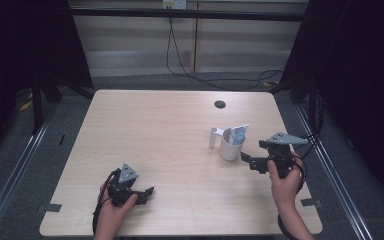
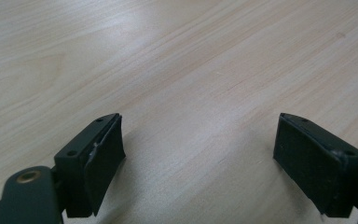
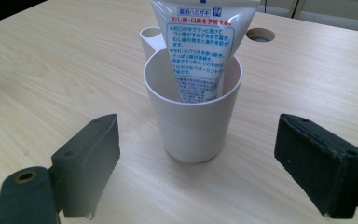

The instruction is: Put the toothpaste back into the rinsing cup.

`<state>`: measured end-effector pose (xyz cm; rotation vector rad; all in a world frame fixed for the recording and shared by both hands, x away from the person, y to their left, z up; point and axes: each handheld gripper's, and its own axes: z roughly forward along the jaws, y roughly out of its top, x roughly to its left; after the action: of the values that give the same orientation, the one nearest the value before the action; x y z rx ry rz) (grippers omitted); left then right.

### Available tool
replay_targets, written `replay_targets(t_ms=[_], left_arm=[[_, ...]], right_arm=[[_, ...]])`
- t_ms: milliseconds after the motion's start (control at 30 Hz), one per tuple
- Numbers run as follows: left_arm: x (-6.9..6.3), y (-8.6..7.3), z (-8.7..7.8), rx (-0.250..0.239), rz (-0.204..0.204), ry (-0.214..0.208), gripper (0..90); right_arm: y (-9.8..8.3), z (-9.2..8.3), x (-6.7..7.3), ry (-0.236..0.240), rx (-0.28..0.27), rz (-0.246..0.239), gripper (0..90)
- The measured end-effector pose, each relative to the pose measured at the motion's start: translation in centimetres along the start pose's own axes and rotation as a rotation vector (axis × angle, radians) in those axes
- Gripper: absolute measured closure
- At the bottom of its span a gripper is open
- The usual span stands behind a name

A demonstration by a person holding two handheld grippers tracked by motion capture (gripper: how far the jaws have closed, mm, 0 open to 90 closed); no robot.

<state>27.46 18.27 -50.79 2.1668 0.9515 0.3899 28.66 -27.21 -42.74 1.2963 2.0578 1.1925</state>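
A white cup [image 1: 228,147] [image 3: 193,112] stands upright on the right half of the table, with a white and blue tube [image 1: 238,134] [image 3: 201,46] standing in it, printed end up. A small white cylinder [image 1: 213,137] [image 3: 149,39] stands just behind the cup. My right gripper [image 1: 246,158] [image 3: 196,163] is open, just to the right of the cup, its jaws spread wider than the cup and a little short of it. My left gripper [image 1: 147,192] [image 2: 198,154] is open near the front left of the table, low over bare wood, with nothing between its jaws.
The wooden table [image 1: 155,130] has a round cable hole [image 1: 220,104] [image 3: 260,35] at the back, behind the cup. Black cables hang at the wall beyond the far edge. Dark frames stand on both sides of the table.
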Motion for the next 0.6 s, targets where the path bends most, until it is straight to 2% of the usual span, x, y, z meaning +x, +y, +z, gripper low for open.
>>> replay_targets(t_ms=[133, 367, 600], left_arm=[[0.0, 0.0, 0.0, 0.000, 0.000, 0.000, 15.8], [0.0, 0.0, 0.0, 0.000, 0.000, 0.000, 15.8], [0.0, 0.0, 0.0, 0.000, 0.000, 0.000, 15.8]], right_arm=[[-0.4, -0.1, -0.1, 0.024, -0.001, -0.009, 13.7], [-1.1, -0.4, -0.3, 0.027, 0.014, -0.007, 13.8], [-1.8, -0.5, -0.7, 0.073, 0.042, -0.009, 13.7]])
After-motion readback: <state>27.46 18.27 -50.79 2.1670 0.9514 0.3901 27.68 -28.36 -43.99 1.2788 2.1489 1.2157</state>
